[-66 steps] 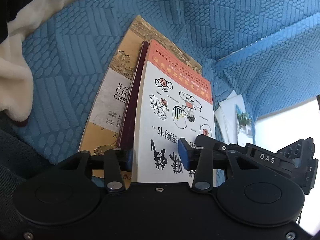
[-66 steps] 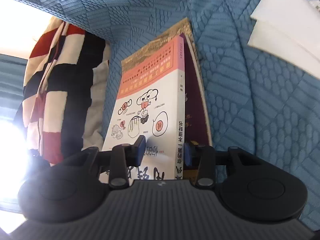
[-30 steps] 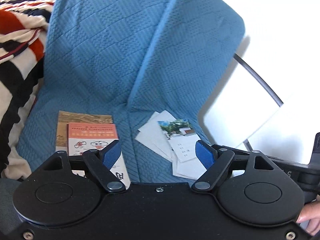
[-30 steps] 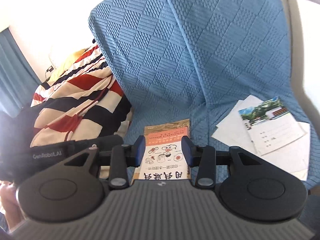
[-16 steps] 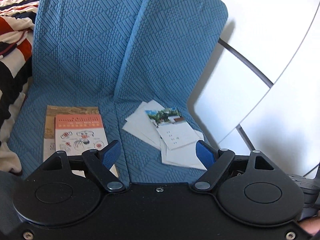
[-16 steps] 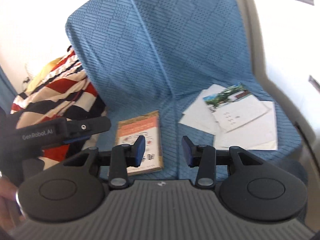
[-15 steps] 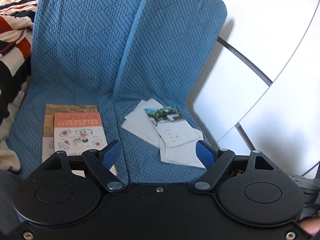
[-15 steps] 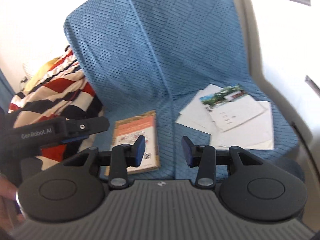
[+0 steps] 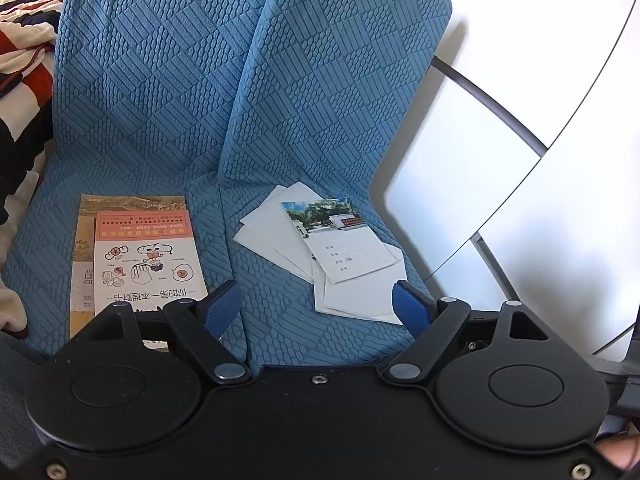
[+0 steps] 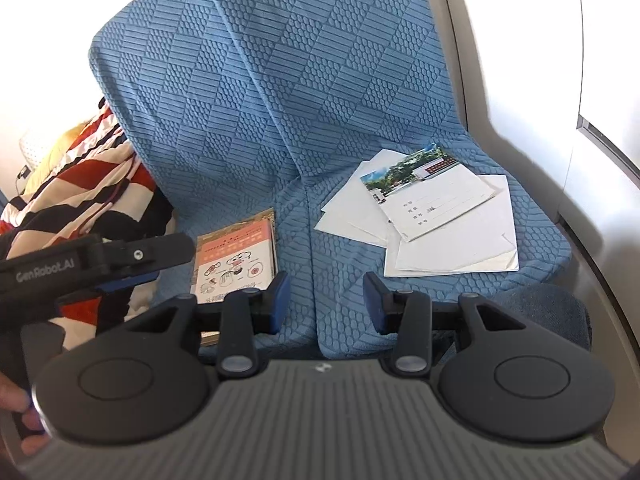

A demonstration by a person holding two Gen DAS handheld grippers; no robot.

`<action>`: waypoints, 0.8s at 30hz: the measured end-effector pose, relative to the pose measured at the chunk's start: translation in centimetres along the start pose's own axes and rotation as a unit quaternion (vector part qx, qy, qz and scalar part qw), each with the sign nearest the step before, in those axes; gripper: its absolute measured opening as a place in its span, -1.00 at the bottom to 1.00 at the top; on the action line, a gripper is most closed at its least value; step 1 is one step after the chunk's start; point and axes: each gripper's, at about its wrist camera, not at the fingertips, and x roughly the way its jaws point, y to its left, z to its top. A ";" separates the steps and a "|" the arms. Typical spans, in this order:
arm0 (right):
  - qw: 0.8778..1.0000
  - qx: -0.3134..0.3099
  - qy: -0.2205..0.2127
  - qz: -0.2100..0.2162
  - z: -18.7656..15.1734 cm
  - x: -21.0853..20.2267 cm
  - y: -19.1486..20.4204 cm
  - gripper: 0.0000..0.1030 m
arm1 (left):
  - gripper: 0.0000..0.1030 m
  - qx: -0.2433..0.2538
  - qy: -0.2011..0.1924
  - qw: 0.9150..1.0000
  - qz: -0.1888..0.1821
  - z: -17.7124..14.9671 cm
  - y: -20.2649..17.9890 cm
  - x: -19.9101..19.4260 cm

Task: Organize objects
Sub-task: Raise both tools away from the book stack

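On the seat [image 9: 224,272], books [image 9: 144,256] (squared) clear papers [image 9: 332,248].

Books [image 9: 144,256] lie left of papers [image 9: 344,252] on the seat [image 9: 260,320]

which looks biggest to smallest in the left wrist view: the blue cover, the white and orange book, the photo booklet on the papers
1. blue cover, by far the largest; it spreads over the whole seat and back.
2. white and orange book.
3. photo booklet.

The book and the booklet look close in size, and the left gripper hides the book's near end, so that order is unsure.
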 end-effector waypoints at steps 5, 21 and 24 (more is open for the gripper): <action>1.000 -0.006 -0.009 -0.008 0.2 0.0 -0.2 -0.13 | 0.60 0.004 0.001 1.000 0.002 0.0 -0.1 0.3; 1.000 -0.008 -0.010 -0.013 0.1 1.4 -2.1 0.04 | 0.94 0.021 -0.008 1.000 -0.010 0.0 -0.4 2.9; 1.000 0.004 -0.018 -0.018 0.1 2.0 -3.1 0.44 | 0.98 0.023 -0.002 0.999 -0.022 -0.3 0.0 4.7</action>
